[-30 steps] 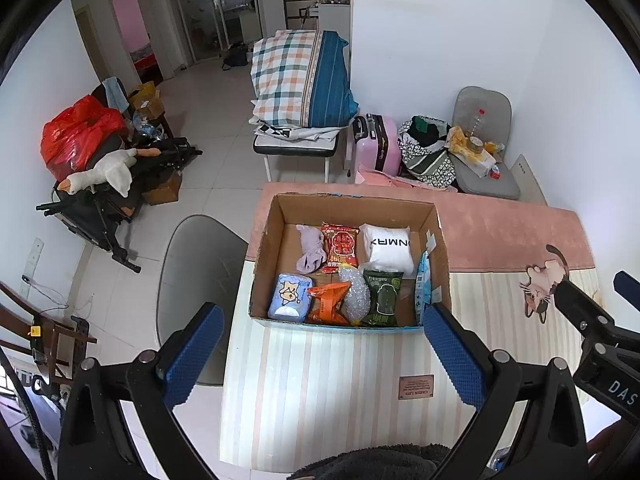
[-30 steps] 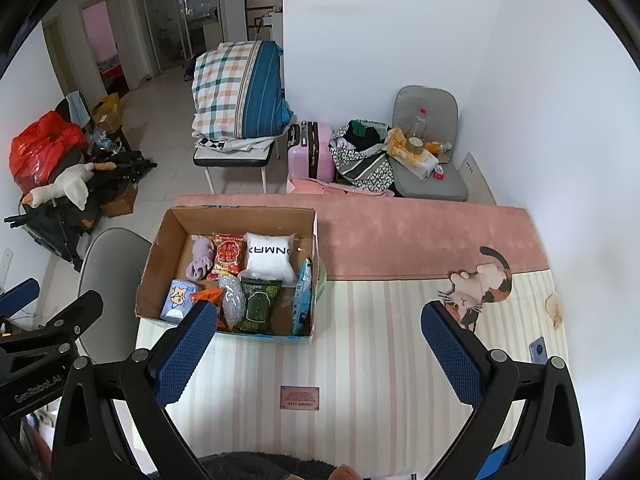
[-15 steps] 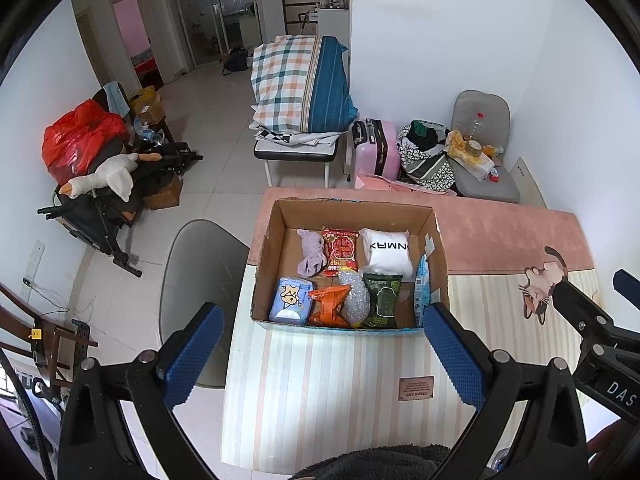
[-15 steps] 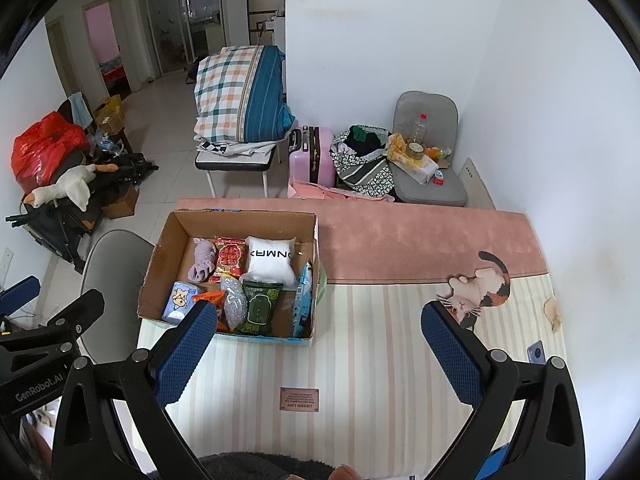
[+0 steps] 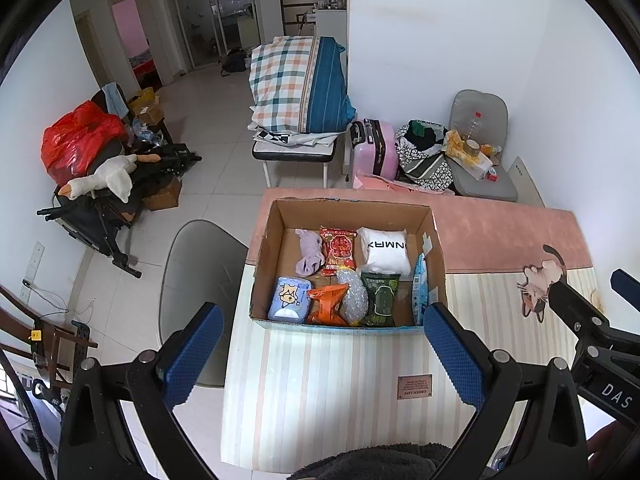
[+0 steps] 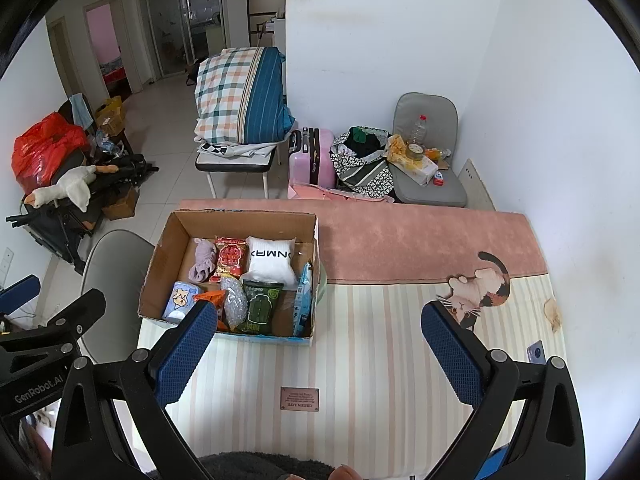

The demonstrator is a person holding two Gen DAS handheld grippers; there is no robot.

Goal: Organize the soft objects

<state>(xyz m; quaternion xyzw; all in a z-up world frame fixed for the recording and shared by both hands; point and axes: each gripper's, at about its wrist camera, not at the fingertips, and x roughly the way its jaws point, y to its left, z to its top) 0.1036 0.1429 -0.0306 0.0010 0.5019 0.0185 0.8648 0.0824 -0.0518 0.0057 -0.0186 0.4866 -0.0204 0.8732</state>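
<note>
An open cardboard box (image 5: 348, 210) (image 6: 168, 244) sits on the striped table mat. Inside lie a white pillow (image 5: 386, 250) (image 6: 270, 260), a purple cloth (image 5: 308, 254) (image 6: 202, 262), a red snack bag (image 5: 340, 248) (image 6: 230, 258), a green packet (image 5: 380, 298) (image 6: 260, 306), a bubble-wrap roll (image 5: 352, 296) (image 6: 234, 304), an orange bag (image 5: 326, 304), a pale blue tissue pack (image 5: 288, 298) (image 6: 180, 300) and a blue packet (image 5: 420, 290) (image 6: 304, 300). My left gripper (image 5: 320, 352) is open and empty, high above the box's near side. My right gripper (image 6: 320, 352) is open and empty, right of the box.
A grey chair (image 5: 196, 264) stands left of the table. A cat-shaped mat (image 6: 480, 288) and a phone (image 6: 536, 352) lie at the right, near the white wall. A brown label (image 6: 300, 400) is on the near mat. A pink strip (image 6: 420, 236) covers the table's far edge.
Both grippers have drifted slightly back and up, so the box sits a little lower in both views. Nothing was grasped or moved.
</note>
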